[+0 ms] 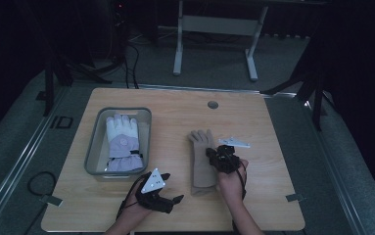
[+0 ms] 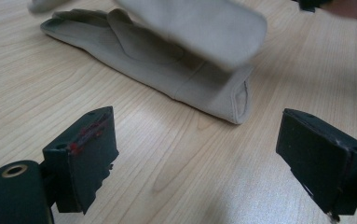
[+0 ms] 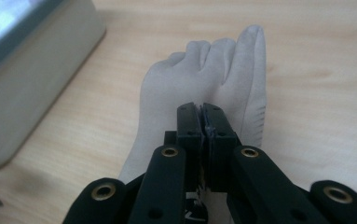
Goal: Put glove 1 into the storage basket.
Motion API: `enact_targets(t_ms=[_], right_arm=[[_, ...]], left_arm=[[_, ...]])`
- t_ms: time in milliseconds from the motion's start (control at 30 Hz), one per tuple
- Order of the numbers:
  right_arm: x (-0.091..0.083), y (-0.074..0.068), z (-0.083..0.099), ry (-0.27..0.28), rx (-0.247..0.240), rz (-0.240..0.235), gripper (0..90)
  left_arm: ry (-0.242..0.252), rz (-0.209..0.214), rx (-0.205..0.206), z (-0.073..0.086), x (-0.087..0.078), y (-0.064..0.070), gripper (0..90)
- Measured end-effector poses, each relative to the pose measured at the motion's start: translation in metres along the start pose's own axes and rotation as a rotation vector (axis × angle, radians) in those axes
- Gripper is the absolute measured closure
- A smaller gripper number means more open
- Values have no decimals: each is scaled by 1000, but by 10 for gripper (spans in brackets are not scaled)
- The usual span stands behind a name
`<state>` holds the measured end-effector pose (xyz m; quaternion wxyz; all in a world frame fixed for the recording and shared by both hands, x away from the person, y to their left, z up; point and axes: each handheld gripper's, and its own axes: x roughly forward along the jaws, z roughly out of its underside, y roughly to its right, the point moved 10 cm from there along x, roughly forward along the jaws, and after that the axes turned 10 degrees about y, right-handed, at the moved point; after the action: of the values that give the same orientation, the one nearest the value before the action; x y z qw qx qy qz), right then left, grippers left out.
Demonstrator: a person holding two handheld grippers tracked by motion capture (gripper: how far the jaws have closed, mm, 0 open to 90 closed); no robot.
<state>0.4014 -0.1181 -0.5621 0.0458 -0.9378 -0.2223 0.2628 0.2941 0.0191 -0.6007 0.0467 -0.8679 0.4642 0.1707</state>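
Observation:
A beige glove [image 1: 200, 169] lies flat in the middle of the wooden table [image 1: 175, 107], fingers pointing away from me. My right gripper [image 1: 212, 152] sits over its right side with the jaws shut on glove fabric [image 3: 204, 70]. In the left gripper view a second beige layer [image 2: 204, 28] hangs lifted and blurred above the glove lying on the table [image 2: 167, 70]. My left gripper [image 1: 173, 188] rests near the front edge, left of the glove's cuff, wide open with nothing between its jaws [image 2: 199, 126].
A grey bin [image 1: 93, 142] stands at the table's left and holds a white and lavender glove [image 1: 122, 142]; its wall [image 3: 31, 70] is close on the right gripper's left. A cable hole [image 1: 213, 105] sits near the far edge. A desk frame stands behind.

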Motion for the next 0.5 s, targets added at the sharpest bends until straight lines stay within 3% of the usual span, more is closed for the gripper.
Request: enact_targets(t_ms=[200, 500], right_arm=[[11, -1, 22, -53, 1, 1, 865], [21, 1, 40, -106, -44, 11, 852]], left_arm=[[-3, 2, 1, 1, 1, 1, 123], [0, 5, -4, 1, 1, 1, 124]])
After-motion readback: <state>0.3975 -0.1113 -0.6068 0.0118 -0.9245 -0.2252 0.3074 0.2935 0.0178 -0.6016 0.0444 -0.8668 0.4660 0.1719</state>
